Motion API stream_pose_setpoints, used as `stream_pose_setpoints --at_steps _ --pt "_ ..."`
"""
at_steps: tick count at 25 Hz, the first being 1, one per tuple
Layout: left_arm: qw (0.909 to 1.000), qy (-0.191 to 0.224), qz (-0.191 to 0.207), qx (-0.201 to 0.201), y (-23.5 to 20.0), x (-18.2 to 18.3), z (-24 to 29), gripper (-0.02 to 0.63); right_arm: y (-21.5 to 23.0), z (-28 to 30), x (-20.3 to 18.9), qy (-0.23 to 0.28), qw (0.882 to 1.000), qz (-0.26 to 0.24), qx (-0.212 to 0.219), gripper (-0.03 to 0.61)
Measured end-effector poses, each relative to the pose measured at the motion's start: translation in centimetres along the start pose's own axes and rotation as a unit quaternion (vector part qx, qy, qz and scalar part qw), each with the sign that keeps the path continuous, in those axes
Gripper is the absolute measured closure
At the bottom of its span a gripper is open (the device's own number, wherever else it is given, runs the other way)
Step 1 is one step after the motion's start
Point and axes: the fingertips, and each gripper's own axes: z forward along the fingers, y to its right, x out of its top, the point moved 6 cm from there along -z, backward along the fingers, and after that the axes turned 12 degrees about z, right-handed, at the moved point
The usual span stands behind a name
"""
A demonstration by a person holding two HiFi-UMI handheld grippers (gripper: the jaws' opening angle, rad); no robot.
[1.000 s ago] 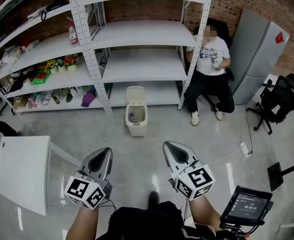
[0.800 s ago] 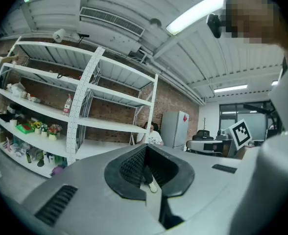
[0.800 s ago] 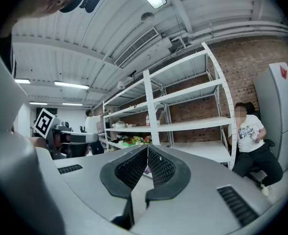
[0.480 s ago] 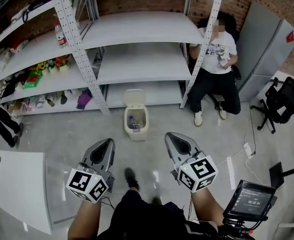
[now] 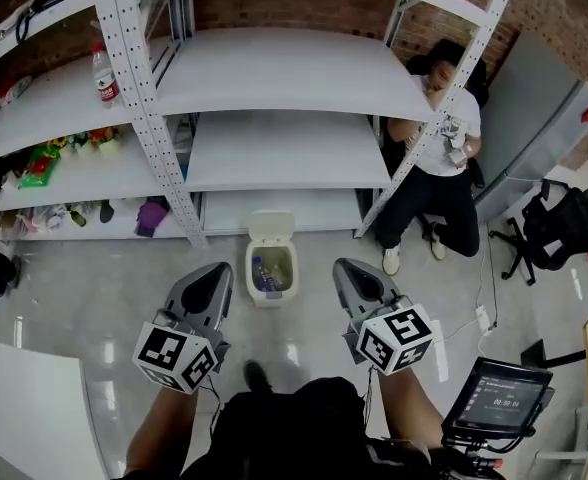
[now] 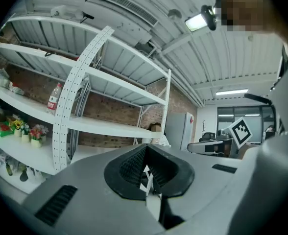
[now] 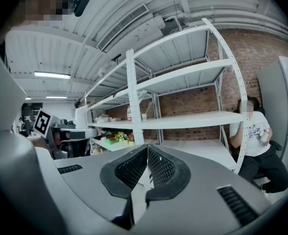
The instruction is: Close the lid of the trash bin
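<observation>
A small cream trash bin (image 5: 269, 274) stands on the floor just in front of the white shelving, its lid (image 5: 272, 226) tipped up and back; some rubbish shows inside. In the head view my left gripper (image 5: 216, 276) is held up to the bin's left and my right gripper (image 5: 351, 271) to its right, both well above floor level and apart from it. Each gripper's jaws are shut with nothing between them. The two gripper views point up at the shelves and ceiling and do not show the bin.
White metal shelving (image 5: 274, 148) rises behind the bin, with a bottle (image 5: 103, 72) and small items on its left bays. A person (image 5: 436, 183) sits on the floor at the right, beside a grey cabinet (image 5: 534, 118). An office chair (image 5: 559, 223) and a monitor (image 5: 499, 400) stand further right.
I have walked toward the shelving: the bin and shelves have come nearer and lower in the head view. Both grippers keep their pose, shut.
</observation>
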Motion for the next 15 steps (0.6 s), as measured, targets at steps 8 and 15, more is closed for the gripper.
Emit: stream_pose_setpoints --at_steps 8,15 --pt "0.9991 -0.041 -0.011 -0.006 -5.4 -2.3 8.6 0.624 4.6 8.7 0.9 -0.026 1.0 0.012 -0.002 0.571" --pt "0.9955 -0.092 -0.021 0.004 -8.3 -5.2 17.5 0.624 11.7 16.5 0.7 -0.05 0.998 0.03 0.009 0.571"
